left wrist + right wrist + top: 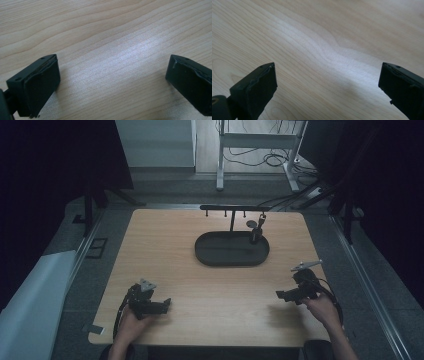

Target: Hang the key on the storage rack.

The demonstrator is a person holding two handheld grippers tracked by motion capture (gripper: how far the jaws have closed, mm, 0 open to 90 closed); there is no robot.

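My left gripper [166, 304] rests low over the wooden table [160, 245] near its front left, held by a hand. In the left gripper view its jaws stand wide apart over bare wood, and the gripper [112, 75] is open and holds nothing. My right gripper [281, 295] sits near the front right, also in a hand. Its two black jaws are spread over bare wood in the right gripper view, so this gripper [327, 80] is open and empty too. A dark oval tray [210, 256] lies at the table's middle back, with a small dark upright object [256, 236] at its right end.
A black rack [232, 208] with short hanging pegs stands behind the tray. A small round thing [251, 224] hangs near its right side. Beyond the table are a white frame's legs [220, 165] and floor cables [260, 157]. Dark curtains flank both sides.
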